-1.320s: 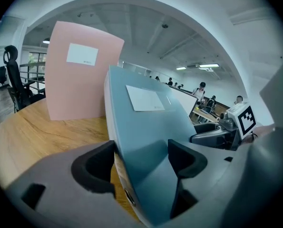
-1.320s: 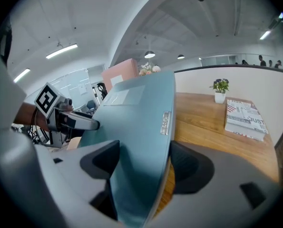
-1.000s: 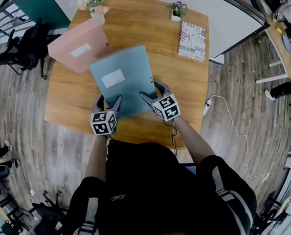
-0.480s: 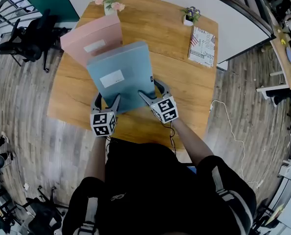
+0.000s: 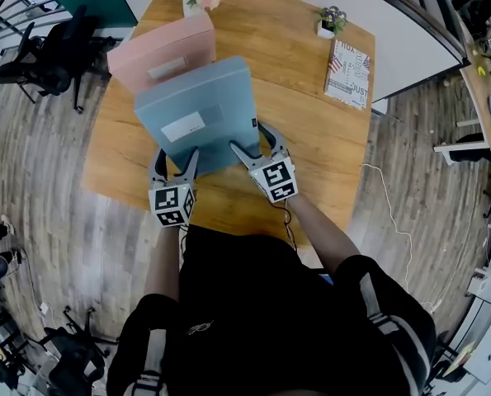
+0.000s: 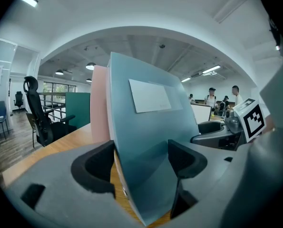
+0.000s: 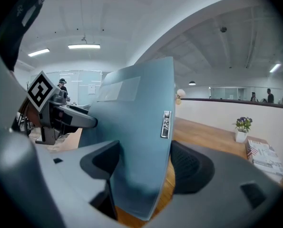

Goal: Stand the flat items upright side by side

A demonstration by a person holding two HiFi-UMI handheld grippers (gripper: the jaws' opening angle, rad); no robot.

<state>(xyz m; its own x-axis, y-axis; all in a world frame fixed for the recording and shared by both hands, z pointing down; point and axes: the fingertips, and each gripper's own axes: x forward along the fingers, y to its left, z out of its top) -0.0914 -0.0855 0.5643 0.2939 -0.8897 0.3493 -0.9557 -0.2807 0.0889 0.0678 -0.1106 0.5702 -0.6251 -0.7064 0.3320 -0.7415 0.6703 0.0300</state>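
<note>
Blue folder (image 5: 195, 110) tilted steeply over the middle of the table (image 5: 311, 139), near edge clamped by left gripper (image 5: 175, 159) and right gripper (image 5: 249, 139), pink folder (image 5: 158, 52) just behind it toward the far-left corner.

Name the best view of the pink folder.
Head view: the pink folder shows most of its face and label. Left gripper view shows only a strip behind the blue folder; right gripper view, none.
</note>
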